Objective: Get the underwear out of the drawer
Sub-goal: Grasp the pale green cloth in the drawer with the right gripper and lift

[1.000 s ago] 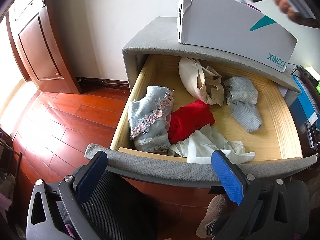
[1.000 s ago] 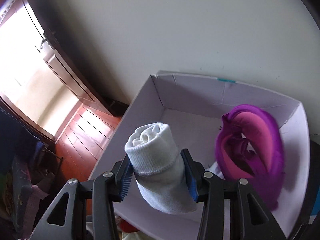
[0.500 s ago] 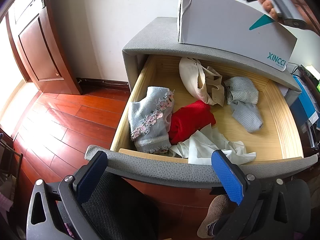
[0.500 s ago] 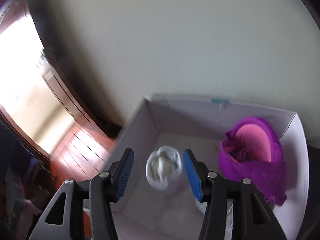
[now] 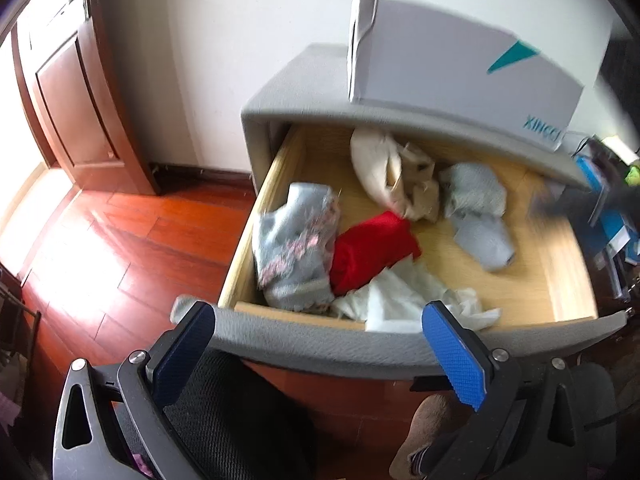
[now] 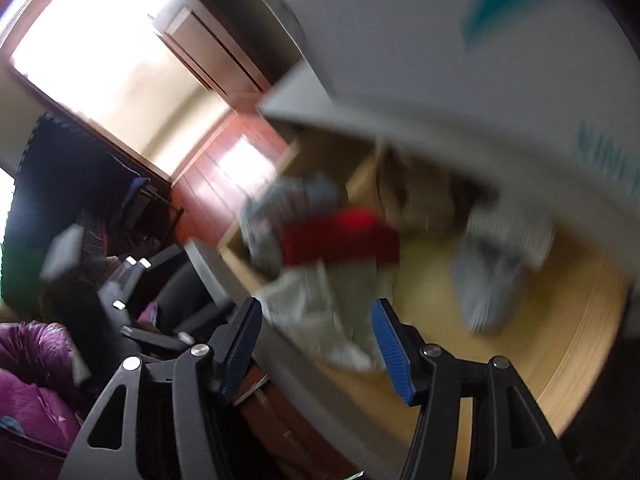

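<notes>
Left gripper [image 5: 320, 344]: jaws wide apart, nothing between them, angled downward.
Right gripper [image 6: 316, 340]: jaws opening, nothing gripped, angled downward, view blurred.

This is a bedroom in a home. A grey upholstered nightstand [image 5: 304, 80] stands against a plain white wall [image 5: 224, 40], and its wooden drawer [image 5: 560, 272] is pulled open on loose underclothes and socks: a red piece [image 5: 372, 248], a grey lace-trimmed piece [image 5: 296, 248], a beige bra [image 5: 384, 168]. A white cardboard box [image 5: 460, 64] sits on top of the nightstand. The floor [image 5: 132, 248] is glossy reddish wood, sunlit on the left, where a dark wooden door [image 5: 76, 104] stands. In the right wrist view, purple bedding [image 6: 32, 384] lies at the near left.
</notes>
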Tool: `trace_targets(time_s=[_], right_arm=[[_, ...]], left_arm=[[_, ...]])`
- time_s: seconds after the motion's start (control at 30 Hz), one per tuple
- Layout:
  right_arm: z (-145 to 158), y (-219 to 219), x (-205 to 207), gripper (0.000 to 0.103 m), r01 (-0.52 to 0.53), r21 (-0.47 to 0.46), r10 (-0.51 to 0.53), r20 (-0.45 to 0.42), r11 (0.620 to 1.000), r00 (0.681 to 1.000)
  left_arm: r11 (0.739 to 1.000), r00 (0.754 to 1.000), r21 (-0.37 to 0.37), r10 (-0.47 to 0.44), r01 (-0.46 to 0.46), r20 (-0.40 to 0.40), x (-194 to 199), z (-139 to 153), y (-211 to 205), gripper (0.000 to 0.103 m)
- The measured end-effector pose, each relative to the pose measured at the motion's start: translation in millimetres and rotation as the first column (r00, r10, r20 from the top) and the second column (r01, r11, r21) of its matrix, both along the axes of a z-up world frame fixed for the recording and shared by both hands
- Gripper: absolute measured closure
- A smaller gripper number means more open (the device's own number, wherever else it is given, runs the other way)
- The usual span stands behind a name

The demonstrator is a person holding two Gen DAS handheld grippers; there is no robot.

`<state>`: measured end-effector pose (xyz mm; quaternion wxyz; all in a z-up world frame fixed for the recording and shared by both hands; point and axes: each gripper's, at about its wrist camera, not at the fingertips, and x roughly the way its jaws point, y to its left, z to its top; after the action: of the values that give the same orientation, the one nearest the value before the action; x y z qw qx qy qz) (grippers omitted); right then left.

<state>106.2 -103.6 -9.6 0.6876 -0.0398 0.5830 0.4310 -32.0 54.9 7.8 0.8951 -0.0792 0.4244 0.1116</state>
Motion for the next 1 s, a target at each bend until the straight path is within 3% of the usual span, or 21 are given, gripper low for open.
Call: trace_targets(time_s=[0.13, 0.27, 0.37, 0.57, 0.63, 0.77, 0.9, 0.93, 1.0], right_arm=[[-46.8, 2.3, 13.4, 0.044, 0.049, -0.001, -0.048, -0.203, 0.999, 0.978], [-56.5, 14.1, 11.5, 0.044, 0.083, 0.012, -0.074, -0.327, 0.997, 0.942], [-74.4, 34.0, 12.9, 0.044, 0.055, -0.059, -0.074, -0.388, 0.997, 0.919], [-83.9, 62.6, -4.6, 0.044, -0.034, -0.187, -0.044, -0.398, 0.982, 0.916], [-91.9, 72.7, -6.3, 0.029, -0.046, -0.227, -0.048, -0.394, 0.973, 0.918], [-94.5, 79.2, -7.4, 0.025, -0.038, -0.238, -0.06, -0.389, 0.97, 0.919], [-102.3, 64.1, -0.8, 0.026, 0.036, -0.221, -0.135, -0.452, 0.975, 0.882], [-106.5, 61.1, 0.8, 0.032, 0.058, -0.224, -0.156, -0.452, 0.973, 0.878], [-108.4, 52.2, 1.7, 0.071, 0.079, -0.239, -0.18, -0.438, 0.968, 0.881]], left_arm=[[0.999, 0.999, 0.036, 0.0, -0.001, 0.037, -3.1, 21.1, 1.5, 0.0], [0.999, 0.999, 0.046, 0.028, -0.029, 0.033, -3.5, 33.1, 20.0, 0.0], [0.998, 0.998, 0.033, 0.059, -0.06, 0.031, -3.8, 38.6, 35.3, 0.0], [0.994, 0.993, 0.014, 0.105, -0.106, 0.046, -5.5, 38.7, 52.8, 0.0], [0.995, 0.994, 0.003, 0.101, -0.101, 0.029, -4.7, 35.5, 53.4, 0.0], [0.997, 0.996, 0.003, 0.083, -0.083, 0.027, -4.4, 33.6, 50.0, 0.0], [0.996, 0.996, -0.003, 0.086, -0.086, 0.032, -5.5, 35.1, 49.8, 0.0], [0.996, 0.995, -0.006, 0.09, -0.089, 0.033, -6.3, 35.7, 50.8, 0.0], [0.996, 0.995, -0.005, 0.094, -0.094, 0.034, -6.4, 35.9, 51.9, 0.0]])
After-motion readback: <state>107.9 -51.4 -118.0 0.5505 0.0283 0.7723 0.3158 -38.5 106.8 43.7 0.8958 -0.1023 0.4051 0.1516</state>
